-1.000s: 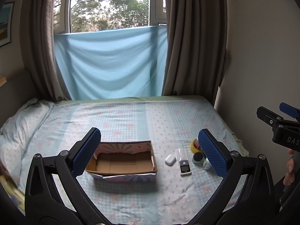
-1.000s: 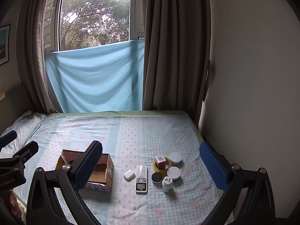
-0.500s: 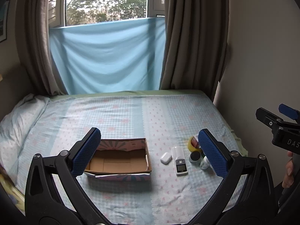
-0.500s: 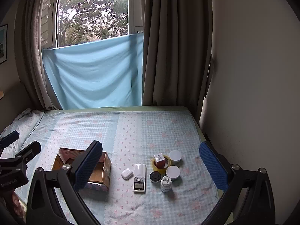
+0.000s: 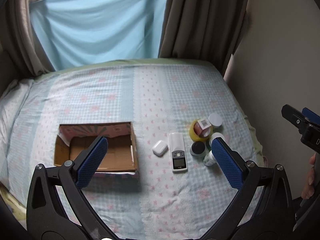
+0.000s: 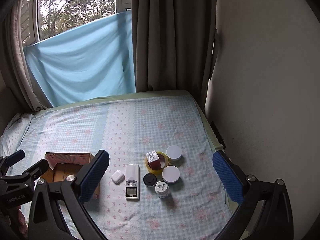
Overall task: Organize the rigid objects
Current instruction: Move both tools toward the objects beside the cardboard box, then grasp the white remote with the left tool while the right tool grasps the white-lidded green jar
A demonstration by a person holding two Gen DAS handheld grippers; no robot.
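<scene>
With both the left gripper [image 5: 159, 159] and right gripper [image 6: 161, 172] spread wide and empty above the bed [image 6: 140, 120], the small jars [image 6: 171, 174], seemingly packed tight right of the open cardboard box [image 5: 96, 152], risked toppling neighbours if pinched carelessly.

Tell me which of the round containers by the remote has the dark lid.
The black-lidded jar, directly right of the remote. The two jars beside it have white lids, and the small bottle carries a printed label.
</scene>
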